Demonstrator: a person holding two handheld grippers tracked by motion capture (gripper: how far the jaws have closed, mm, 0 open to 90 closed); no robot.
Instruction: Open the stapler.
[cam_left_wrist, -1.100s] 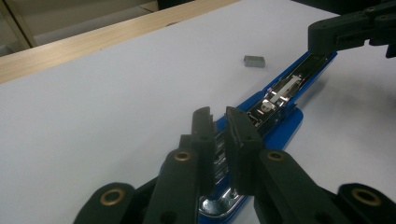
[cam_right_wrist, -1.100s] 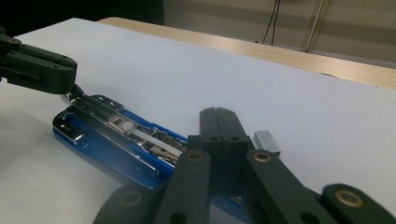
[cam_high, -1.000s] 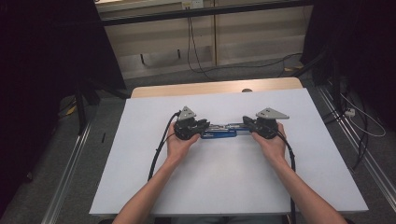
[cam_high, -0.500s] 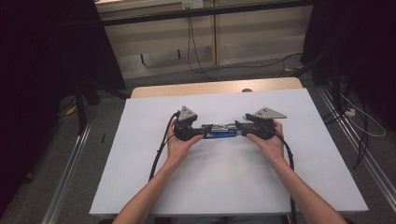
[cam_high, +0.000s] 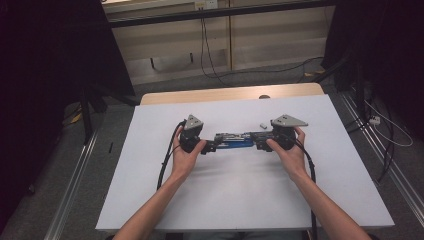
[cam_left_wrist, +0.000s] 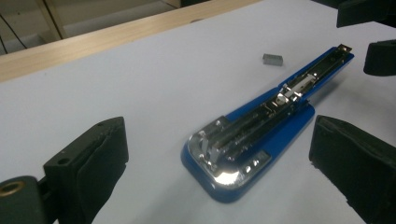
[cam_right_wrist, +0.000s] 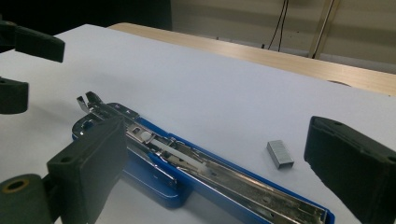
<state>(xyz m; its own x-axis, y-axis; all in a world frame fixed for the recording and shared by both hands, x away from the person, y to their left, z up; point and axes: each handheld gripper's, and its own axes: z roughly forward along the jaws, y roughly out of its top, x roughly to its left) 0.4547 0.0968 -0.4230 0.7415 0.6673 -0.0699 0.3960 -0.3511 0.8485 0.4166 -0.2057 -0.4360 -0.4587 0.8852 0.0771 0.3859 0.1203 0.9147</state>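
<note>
A blue stapler (cam_high: 234, 141) lies opened out flat on the white desk (cam_high: 150, 200), near its middle, with its long axis running across the desk from the person's left to right. The left tongs (cam_high: 210, 146) face one end of it and the right tongs (cam_high: 256, 141) face the other, so the two point at each other along the stapler's length. In the left gripper view the broad rounded blue base end (cam_left_wrist: 224, 172) sits between the spread jaws, nearer the right-hand jaw but not visibly touched by either; these tongs are released and grasp nothing. In the right gripper view the stapler (cam_right_wrist: 187, 172) runs slantwise across the frame, its open metal channel uppermost; the left-hand jaw stands in front of part of the body, and contact there cannot be confirmed. The gap to the other jaw is wide, so these tongs are likewise released. A small grey block of staples (cam_right_wrist: 280, 153) lies loose on the desk just beside the stapler, on its far side from the person, toward the right tongs' end. In my judgement the right tongs are the nearer to that block, and any approach to it would go across the stapler's axis, not along it.
</note>
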